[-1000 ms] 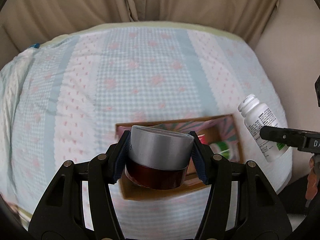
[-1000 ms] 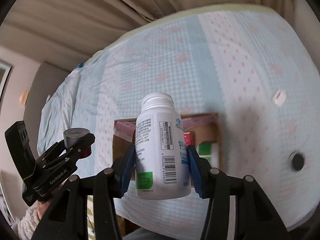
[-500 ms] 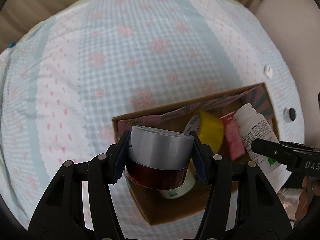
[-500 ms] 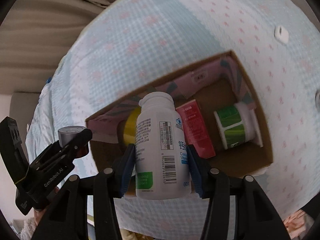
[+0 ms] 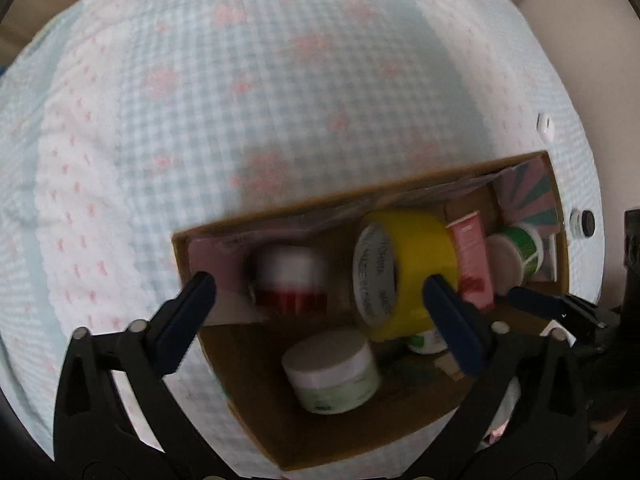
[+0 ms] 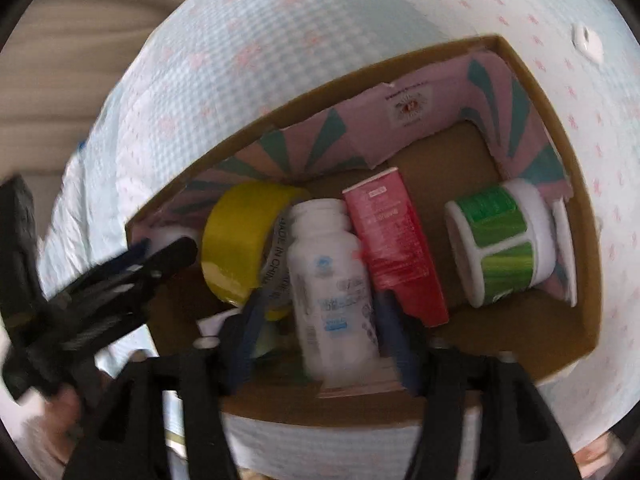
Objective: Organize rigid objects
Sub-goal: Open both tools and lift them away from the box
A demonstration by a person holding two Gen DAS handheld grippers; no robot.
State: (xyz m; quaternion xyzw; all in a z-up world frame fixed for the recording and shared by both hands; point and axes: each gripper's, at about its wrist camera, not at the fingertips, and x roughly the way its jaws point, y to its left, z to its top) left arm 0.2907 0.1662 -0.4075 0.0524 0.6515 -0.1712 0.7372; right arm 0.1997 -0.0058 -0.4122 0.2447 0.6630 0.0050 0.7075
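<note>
**White bottle between parted jaws over the cardboard box**

The right gripper (image 6: 320, 316) points down into a cardboard box (image 6: 560, 128) that sits on a bed (image 6: 280, 40) covered in pale blue check. Its jaws have just been opening, with a white bottle (image 6: 330, 280) between them, blurred, its cap pointing away. Beside the bottle lie a yellow tape roll (image 6: 240, 232) and a red carton (image 6: 394, 248); a green-labelled white jar (image 6: 504, 240) lies farther right. The left gripper (image 6: 120, 276) reaches in at the box's left end.

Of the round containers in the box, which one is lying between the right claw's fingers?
The white pill bottle, plain white with a blue label, unlike the green-labelled tub.
</note>
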